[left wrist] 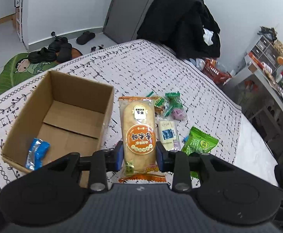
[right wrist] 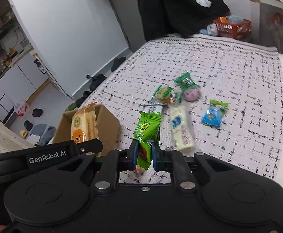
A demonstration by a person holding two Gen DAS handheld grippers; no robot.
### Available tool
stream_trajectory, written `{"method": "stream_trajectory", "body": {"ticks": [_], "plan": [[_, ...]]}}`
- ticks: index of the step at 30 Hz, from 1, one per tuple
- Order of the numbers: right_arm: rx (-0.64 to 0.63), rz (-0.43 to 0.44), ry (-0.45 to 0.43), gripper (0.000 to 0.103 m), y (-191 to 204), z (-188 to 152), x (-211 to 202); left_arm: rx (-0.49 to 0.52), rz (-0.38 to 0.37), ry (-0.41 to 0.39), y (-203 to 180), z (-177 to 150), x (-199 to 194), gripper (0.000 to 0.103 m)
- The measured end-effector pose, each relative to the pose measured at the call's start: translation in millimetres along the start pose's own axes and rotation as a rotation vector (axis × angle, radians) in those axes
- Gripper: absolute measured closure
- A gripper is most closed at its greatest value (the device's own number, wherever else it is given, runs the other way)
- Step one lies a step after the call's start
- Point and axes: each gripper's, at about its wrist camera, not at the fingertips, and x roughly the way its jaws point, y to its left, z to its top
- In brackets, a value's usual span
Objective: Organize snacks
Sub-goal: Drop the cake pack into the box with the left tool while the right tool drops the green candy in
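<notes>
Gripping a long orange-and-clear rice cracker packet [left wrist: 138,134] by its lower half, the left tongs [left wrist: 139,155] are closed on it, blue pads pressed against both sides. The packet's round orange label carries Chinese characters, seen upside down in the left wrist view, and a small black-and-white tag sits near its far end. It is held up just right of an open brown cardboard box [left wrist: 63,104] that stands on the bed's white quilt with black dashes [left wrist: 141,62]. One crumpled blue foil snack packet [left wrist: 37,153] lies in the box's near corner.

The right tongs [right wrist: 144,154] are shut on a bright green snack pouch [right wrist: 147,130] printed with Chinese characters, holding it upright above the quilt. "GenRobot.AI" reads in white on the left tool's black arm [right wrist: 47,156], seen from the right wrist.

Loose on the quilt beyond lie a cream-white bar wrapper with a blue panel [right wrist: 182,130], a blue-and-green packet [right wrist: 214,113], a green-edged biscuit packet [right wrist: 165,94], a green wrapper showing a purple round sweet [right wrist: 190,89] and a small dark-edged white packet [right wrist: 153,107]; their print is too blurred to read. A red plastic basket [right wrist: 232,28] sits at the bed's far end.
</notes>
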Motion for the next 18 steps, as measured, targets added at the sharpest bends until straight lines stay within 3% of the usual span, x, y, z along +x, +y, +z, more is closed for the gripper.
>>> {"method": "stream_trajectory", "body": {"ticks": [18], "plan": [[-0.073,0.051,-0.012,0.088,73.1,2.7,12.3,-0.098,0.007,-0.021,73.9,14.8,-21.3,0.070]]}}
